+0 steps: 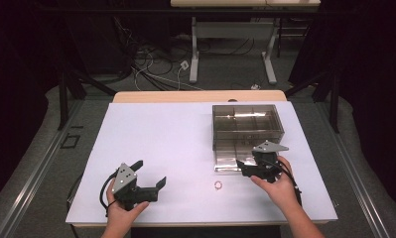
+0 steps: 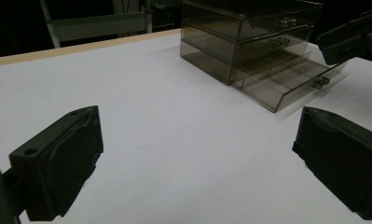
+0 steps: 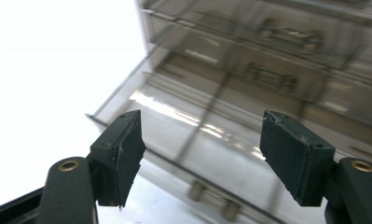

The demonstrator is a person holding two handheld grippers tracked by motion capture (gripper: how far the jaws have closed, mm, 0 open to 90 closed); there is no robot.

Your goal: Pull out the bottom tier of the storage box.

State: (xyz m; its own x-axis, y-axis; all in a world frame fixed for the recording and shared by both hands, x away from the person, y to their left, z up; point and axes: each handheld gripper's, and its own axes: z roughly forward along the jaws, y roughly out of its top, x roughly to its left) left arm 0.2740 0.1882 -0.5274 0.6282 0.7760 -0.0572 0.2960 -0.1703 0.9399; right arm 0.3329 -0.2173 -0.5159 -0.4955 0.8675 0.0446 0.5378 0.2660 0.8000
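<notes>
A smoky clear drawer box (image 1: 247, 124) stands on the white table (image 1: 156, 144) at the right. Its bottom drawer (image 1: 231, 157) is pulled out toward me and looks empty; it also appears in the left gripper view as drawer (image 2: 286, 83). My right gripper (image 1: 246, 168) is open, just above the drawer's front, and its own view looks down at the drawer (image 3: 207, 140) and the small handle (image 3: 211, 198). My left gripper (image 1: 150, 174) is open over bare table at the front left, holding nothing. A small pink ring (image 1: 218, 185) lies on the table between the grippers.
The drawer box's two upper drawers (image 2: 267, 32) are closed. The table's wooden far edge (image 1: 200, 95) meets a floor with cables and the legs of another table (image 1: 232, 44). Dark curtains hang on both sides.
</notes>
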